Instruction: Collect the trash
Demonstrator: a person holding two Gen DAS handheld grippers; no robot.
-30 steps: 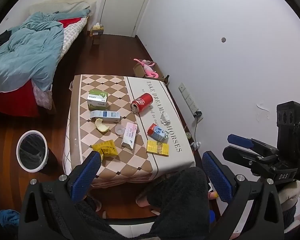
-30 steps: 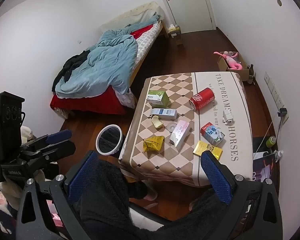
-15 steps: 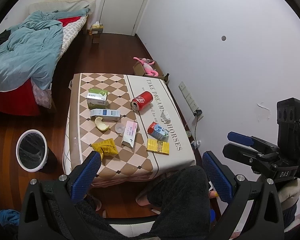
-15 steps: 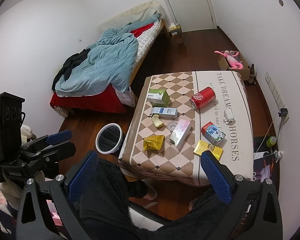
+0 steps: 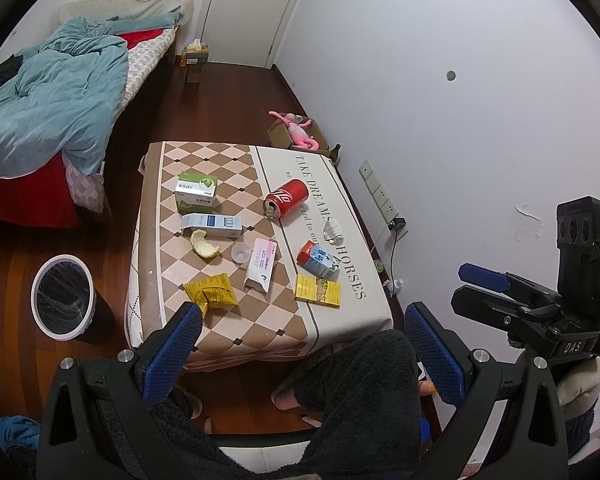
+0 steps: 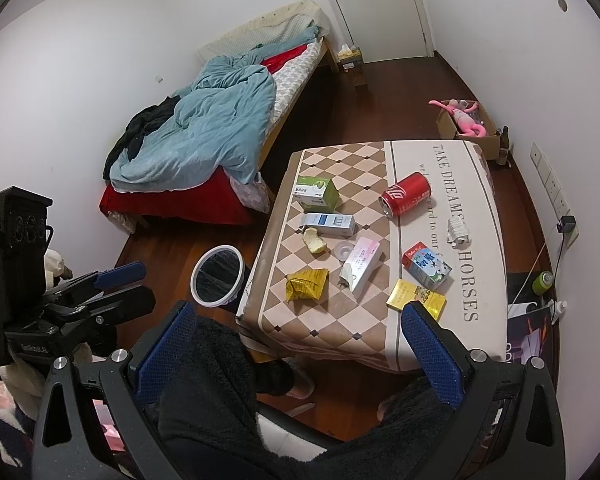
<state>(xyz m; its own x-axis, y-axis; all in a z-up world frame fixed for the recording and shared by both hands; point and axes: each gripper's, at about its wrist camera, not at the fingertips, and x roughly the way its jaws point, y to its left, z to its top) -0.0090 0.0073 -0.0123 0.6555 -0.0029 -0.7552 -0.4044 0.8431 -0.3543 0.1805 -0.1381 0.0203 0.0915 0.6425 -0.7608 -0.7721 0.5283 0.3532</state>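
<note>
Trash lies on a low table with a checkered cloth (image 5: 204, 332) (image 6: 320, 332): a red can (image 5: 286, 199) (image 6: 405, 199) on its side, a green box (image 5: 196, 190), a blue-white box (image 5: 212, 225), a peel (image 5: 204, 244), a yellow wrapper (image 5: 212, 295) (image 6: 306, 284), a pink-white box (image 5: 261, 265), a small milk carton (image 5: 318, 261) (image 6: 426, 266) and a flat yellow pack (image 5: 318, 291). A white-rimmed bin (image 5: 63, 296) (image 6: 217, 280) stands on the floor left of the table. My left gripper (image 5: 300, 344) and right gripper (image 6: 296, 344) are open, empty, held high before the table's near edge.
A bed with a blue duvet (image 5: 48, 112) lies to the left. A cardboard box with a pink toy (image 5: 298, 136) sits by the right wall. The person's dark-clad legs (image 5: 360, 392) are below the grippers. Wall sockets with a plugged cable (image 5: 384, 204) are right of the table.
Both views have shifted only slightly; the table sits a little farther away. Both grippers stay open and empty.
</note>
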